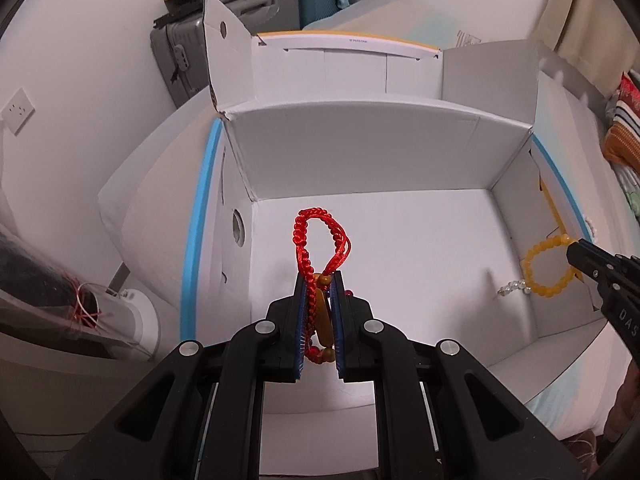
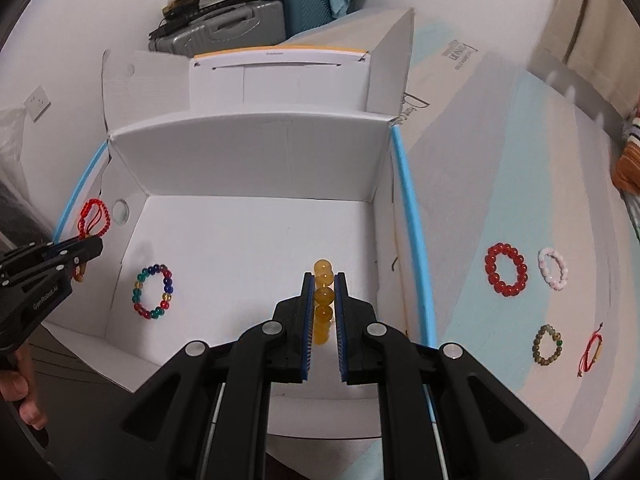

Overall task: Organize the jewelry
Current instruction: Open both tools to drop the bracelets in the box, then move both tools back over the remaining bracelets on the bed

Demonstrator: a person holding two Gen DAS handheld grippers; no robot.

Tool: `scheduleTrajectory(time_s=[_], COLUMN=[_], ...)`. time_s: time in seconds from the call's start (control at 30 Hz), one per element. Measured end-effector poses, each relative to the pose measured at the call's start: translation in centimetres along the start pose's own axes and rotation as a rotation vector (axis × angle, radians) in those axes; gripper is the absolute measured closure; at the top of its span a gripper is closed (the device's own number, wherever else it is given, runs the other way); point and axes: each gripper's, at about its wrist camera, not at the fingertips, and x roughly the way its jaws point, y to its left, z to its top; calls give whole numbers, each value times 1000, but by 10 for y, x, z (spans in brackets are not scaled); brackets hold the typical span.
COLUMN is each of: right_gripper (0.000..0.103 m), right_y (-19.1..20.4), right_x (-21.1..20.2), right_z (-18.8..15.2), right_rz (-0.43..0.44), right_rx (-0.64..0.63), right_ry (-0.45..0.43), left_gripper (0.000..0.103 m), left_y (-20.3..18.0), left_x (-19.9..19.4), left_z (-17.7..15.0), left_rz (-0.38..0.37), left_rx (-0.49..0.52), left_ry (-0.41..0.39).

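— Two tongs are over the white box (image 2: 256, 168). What do they hold?
— Left tongs (image 1: 319, 280) pinch the red cord bracelet (image 1: 320, 236); its loop stands up past the tips. Right tongs (image 2: 324, 280) pinch the yellow bead bracelet (image 2: 323, 300).
— And inside the box?
— One multicolour bracelet (image 2: 153, 292) lies on the floor at 9 o'clock from the right tongs.
— Outside?
— On the bed (image 2: 520, 160), at 3 o'clock: red beads (image 2: 505, 275), pink beads (image 2: 553, 269), olive beads (image 2: 547, 345), and a thin red cord (image 2: 591, 350).
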Motion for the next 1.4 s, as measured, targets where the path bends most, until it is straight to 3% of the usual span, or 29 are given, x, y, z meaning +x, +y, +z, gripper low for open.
scheduleTrajectory(time_s=[0.43,0.5,0.57,0.7,0.77,0.93,1.1,1.4], right_gripper=[93,88,59,45,30,12,7,7], right_y=[19,21,20,15,10,-6,-27,-92], right_x=[9,4,-1,-14,-22,-43,-59,-80], right_z=[-5,-4,-3,-1,1,2,-4,-35], right_rz=[-26,-35,-38,-49,-55,-67,-109,-160], right_rx=[-59,-66,-60,-51,-40,-8,31,161], right_ry=[21,4,-16,-65,-93,-145,-185,-224], left_gripper=[87,80,74,43,37,20,7,6], left_y=[7,8,7,4,-1,-16,-35,-86], left_x=[7,7,5,-7,-12,-24,-41,-53], left_z=[-5,-6,-7,-6,-5,-2,-2,-6], left_rz=[-3,2,11,17,21,19,-39,-132], left_rx=[-30,-34,-33,-36,-31,-17,-5,35], left_ry=[1,0,-7,-56,-76,-107,-171,-206])
